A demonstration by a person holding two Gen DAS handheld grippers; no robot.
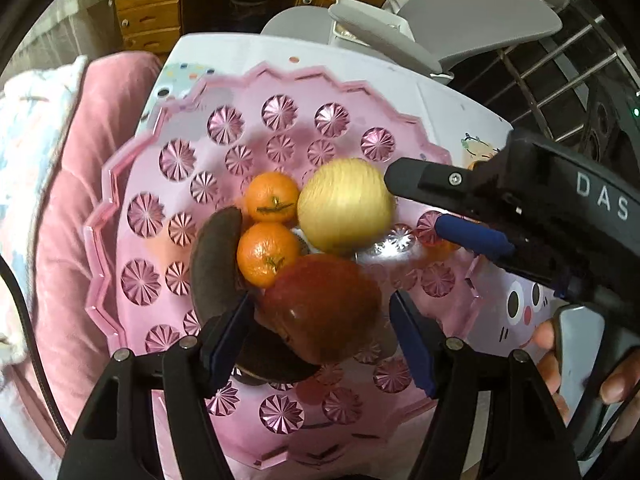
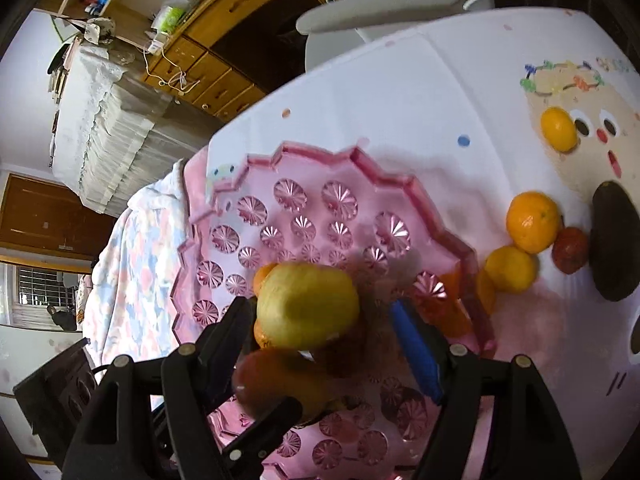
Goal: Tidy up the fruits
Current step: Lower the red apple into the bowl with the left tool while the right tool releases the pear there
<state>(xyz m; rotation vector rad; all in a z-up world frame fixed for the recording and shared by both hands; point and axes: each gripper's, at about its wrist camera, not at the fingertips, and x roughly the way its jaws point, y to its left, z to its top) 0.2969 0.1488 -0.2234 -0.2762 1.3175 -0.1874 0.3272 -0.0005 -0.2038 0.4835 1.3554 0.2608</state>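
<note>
In the left wrist view a pink tray (image 1: 132,208) with a scalloped rim sat on the white table (image 1: 440,104). At its centre, from left, a dark avocado (image 1: 214,264) lay with its long axis running from the near edge toward the far rim, touching two mandarins (image 1: 266,256). Beside them sat a yellow apple (image 1: 344,208) and, nearer, a red apple (image 1: 324,308). The left gripper (image 1: 320,344) stood spread around the red apple, not pinching it. The right gripper (image 2: 324,344) stood spread too, its fingers either side of the yellow apple. Right of the tray, loose oranges (image 2: 532,220) and another avocado (image 2: 612,244) lay on the table.
</note>
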